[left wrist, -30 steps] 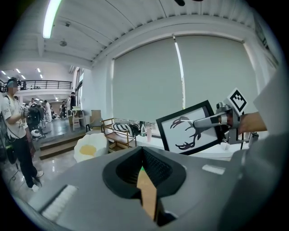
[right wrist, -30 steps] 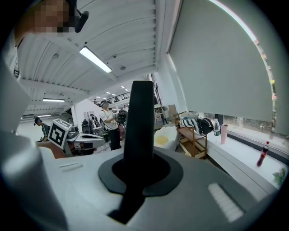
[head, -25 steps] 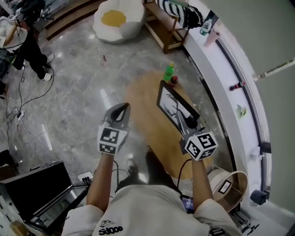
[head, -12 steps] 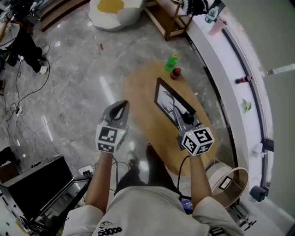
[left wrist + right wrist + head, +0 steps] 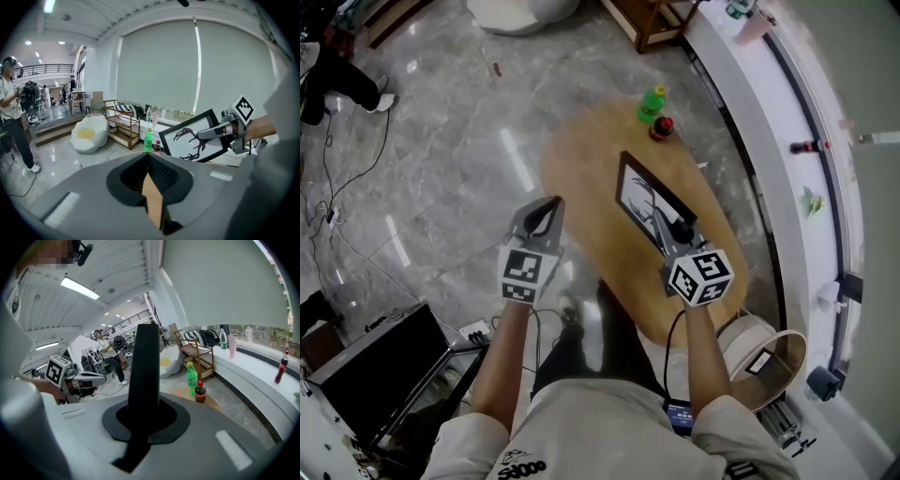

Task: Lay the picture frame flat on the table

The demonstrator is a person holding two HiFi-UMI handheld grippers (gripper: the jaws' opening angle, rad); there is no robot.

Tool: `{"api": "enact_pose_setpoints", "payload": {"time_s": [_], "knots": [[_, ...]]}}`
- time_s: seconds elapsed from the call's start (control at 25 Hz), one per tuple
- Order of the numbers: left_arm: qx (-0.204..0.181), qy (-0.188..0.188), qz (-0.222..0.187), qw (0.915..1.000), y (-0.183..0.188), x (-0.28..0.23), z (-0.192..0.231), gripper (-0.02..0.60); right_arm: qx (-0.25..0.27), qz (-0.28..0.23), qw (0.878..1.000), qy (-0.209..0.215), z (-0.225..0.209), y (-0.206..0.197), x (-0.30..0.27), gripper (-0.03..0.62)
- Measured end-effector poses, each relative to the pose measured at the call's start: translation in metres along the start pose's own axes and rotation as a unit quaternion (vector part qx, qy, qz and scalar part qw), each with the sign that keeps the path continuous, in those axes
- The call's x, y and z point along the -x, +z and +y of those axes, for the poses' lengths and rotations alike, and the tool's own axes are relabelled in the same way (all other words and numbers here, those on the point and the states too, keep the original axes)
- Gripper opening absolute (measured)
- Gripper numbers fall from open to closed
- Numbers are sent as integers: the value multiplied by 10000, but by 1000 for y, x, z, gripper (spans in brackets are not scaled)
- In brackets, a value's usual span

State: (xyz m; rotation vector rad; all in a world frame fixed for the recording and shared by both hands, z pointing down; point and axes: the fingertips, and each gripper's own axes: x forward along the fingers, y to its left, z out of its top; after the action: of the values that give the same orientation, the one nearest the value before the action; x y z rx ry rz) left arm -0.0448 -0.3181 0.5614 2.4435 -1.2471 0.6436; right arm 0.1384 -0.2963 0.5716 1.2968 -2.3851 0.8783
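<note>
A black picture frame (image 5: 649,199) with a dark antler-like drawing on white is held over the right half of an oval wooden table (image 5: 586,178). It stands tilted on edge, not flat. Its near end is clamped in the right tongs (image 5: 679,233), whose view shows the frame's black edge running up between them. Whether the frame's lower edge touches the wood cannot be told.

The step in hand looks like the lowering of the frame toward the table. The next move probably calls for tipping it over onto its back, setting it down on the bare wood near the middle, then letting go. That spot is well apart from the bottles.

At the far end of the table stand a green bottle (image 5: 651,103) and, just beside it, a small dark bottle with a red cap (image 5: 662,127). The left tongs (image 5: 547,215) hang to the left of the table over the grey floor, closed together with nothing in them.

Count: one frame, one table, two bottles on it, two tongs.
</note>
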Motion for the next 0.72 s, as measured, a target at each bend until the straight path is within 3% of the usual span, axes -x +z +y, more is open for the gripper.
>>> {"api": "enact_pose_setpoints", "payload": {"time_s": [0.72], "knots": [[154,-134,586,9981,-71,-45,-9,11,-650,653,9957,-33,-41,-101,-51,15]]}}
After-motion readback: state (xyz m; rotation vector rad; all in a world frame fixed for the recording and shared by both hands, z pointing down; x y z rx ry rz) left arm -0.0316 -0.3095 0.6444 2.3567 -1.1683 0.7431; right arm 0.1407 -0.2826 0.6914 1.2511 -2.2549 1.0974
